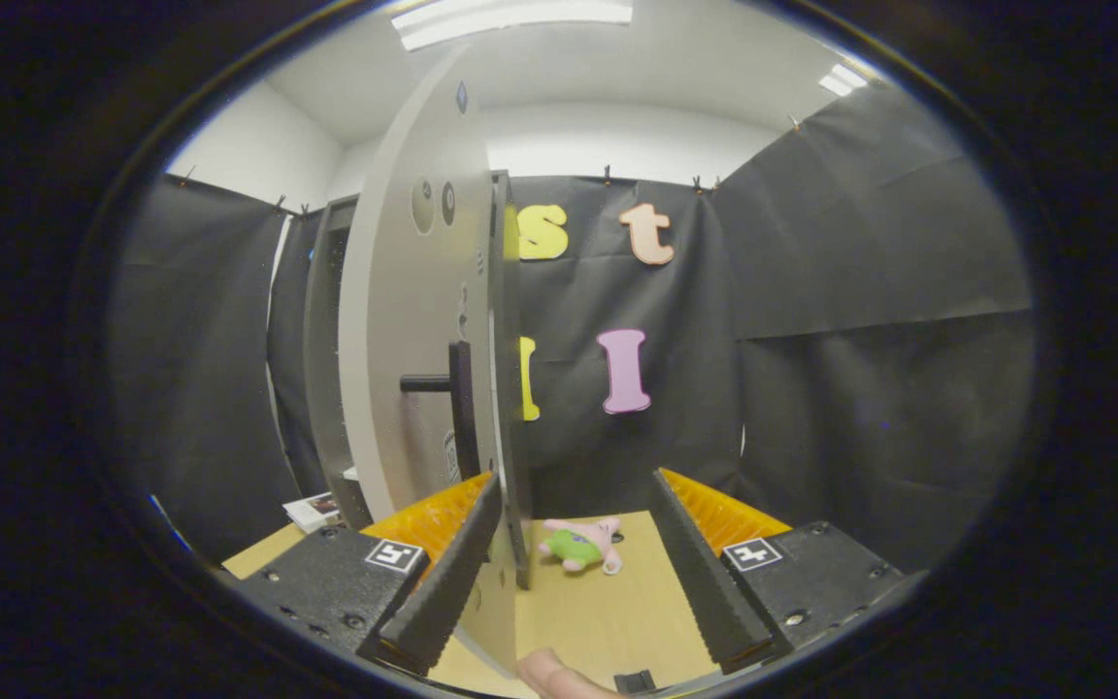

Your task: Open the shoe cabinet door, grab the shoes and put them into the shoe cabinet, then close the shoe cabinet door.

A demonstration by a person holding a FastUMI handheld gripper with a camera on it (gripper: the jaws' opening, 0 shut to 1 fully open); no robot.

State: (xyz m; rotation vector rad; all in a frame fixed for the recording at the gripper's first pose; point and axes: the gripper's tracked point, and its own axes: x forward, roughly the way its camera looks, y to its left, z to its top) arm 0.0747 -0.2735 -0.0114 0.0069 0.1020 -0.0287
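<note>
Tool (578, 553) fingers spread wide, gripping nothing. The shoe cabinet door (413, 320) stands swung open, edge-on just ahead of the left finger, its dark handle (457, 403) sticking out. A small plush toy (583, 546) lies on the worktop (608, 612) beyond the fingers.

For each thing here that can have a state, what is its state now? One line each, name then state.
Cabinet door: swung open, seen edge-on, its handle ungripped.
Hand-held gripper: open, nothing pressed between its fingers; door edge just inside the left finger.
Plush toy: lying on the table, ahead between the fingers, apart from both.
Ceiling light: on.
</note>
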